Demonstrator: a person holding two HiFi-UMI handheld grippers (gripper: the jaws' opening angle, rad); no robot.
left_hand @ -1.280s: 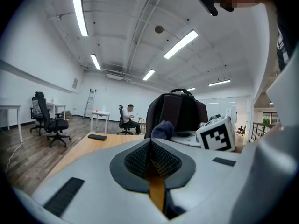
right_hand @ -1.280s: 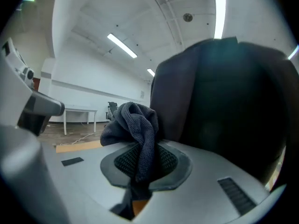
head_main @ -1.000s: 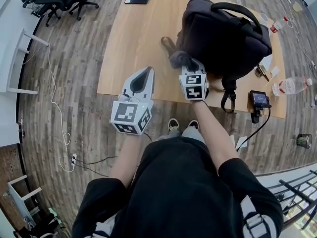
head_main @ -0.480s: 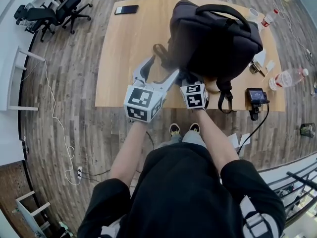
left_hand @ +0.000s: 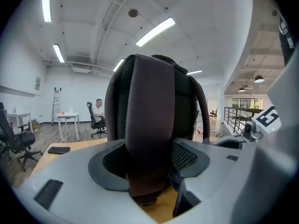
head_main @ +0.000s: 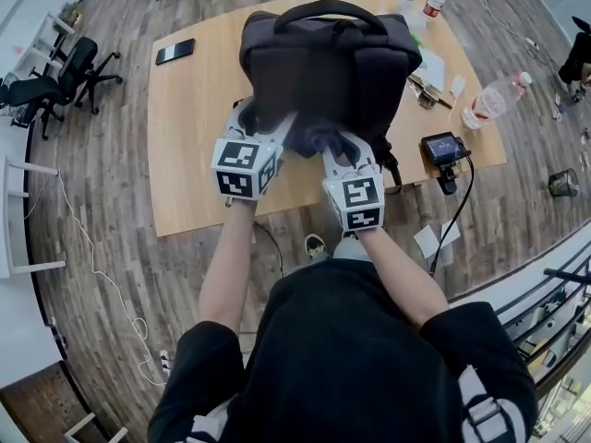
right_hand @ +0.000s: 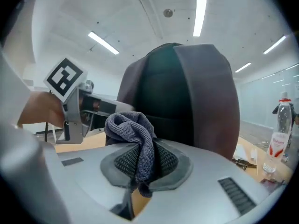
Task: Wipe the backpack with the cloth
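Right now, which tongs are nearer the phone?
Left. The left tongs, whose jaws have just been opening with a backpack strap between them, have the phone beyond them to the left. The right tongs, shut on the cloth, sit farther right.

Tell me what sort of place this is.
Probably an open-plan office or workshop: wheeled office chairs on a wood floor, long strip lights on a high ceiling, and a person seated near a white desk beyond the wooden table.
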